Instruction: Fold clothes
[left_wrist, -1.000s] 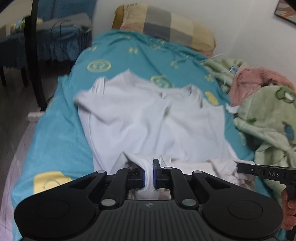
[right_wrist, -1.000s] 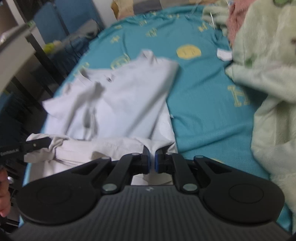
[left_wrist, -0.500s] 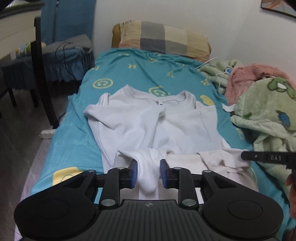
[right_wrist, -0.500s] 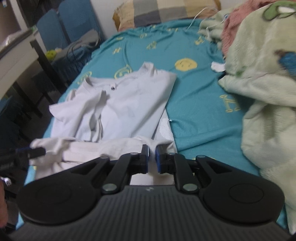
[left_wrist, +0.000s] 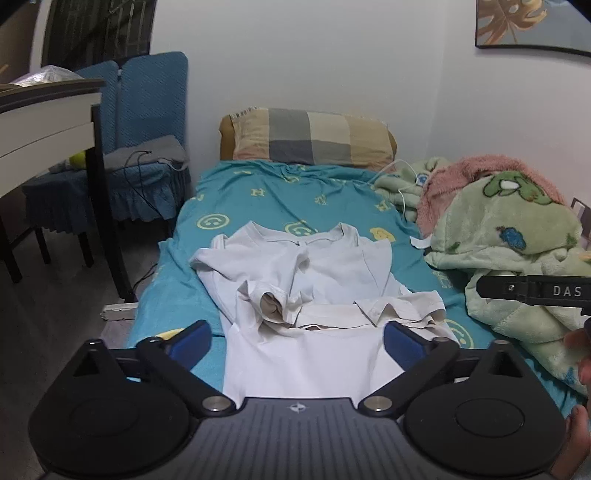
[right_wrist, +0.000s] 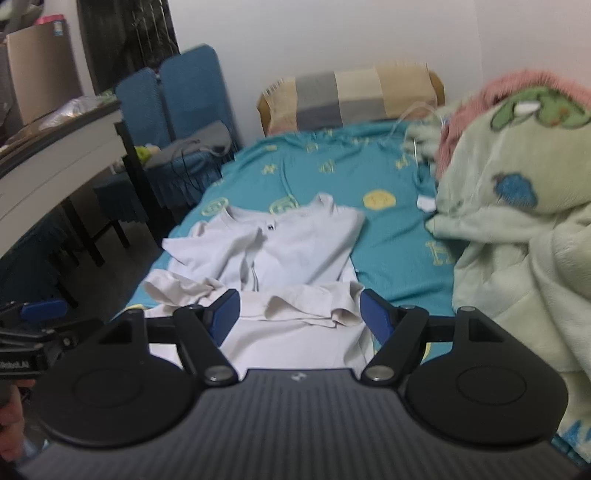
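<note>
A white T-shirt (left_wrist: 295, 273) lies on the teal bedsheet (left_wrist: 266, 199), sides folded inward and the hem folded up in a rumpled band across its middle. It also shows in the right wrist view (right_wrist: 288, 254). My left gripper (left_wrist: 297, 338) is wide open and empty, held above the shirt's near end. My right gripper (right_wrist: 299, 314) is wide open and empty, also above the near end. The right gripper's tip (left_wrist: 532, 291) shows at the right of the left wrist view; the left gripper (right_wrist: 37, 317) shows at the left edge of the right wrist view.
A checked pillow (left_wrist: 310, 138) lies at the bed's head. A green and pink blanket pile (left_wrist: 509, 236) fills the right side. A white charging cable (left_wrist: 402, 184) trails by it. A blue chair (left_wrist: 140, 147) and a desk (left_wrist: 48, 122) stand left of the bed.
Both grippers let go of the shirt's hem, opened wide and pulled back and up. The hem now lies in a rumpled band across the shirt's middle.
</note>
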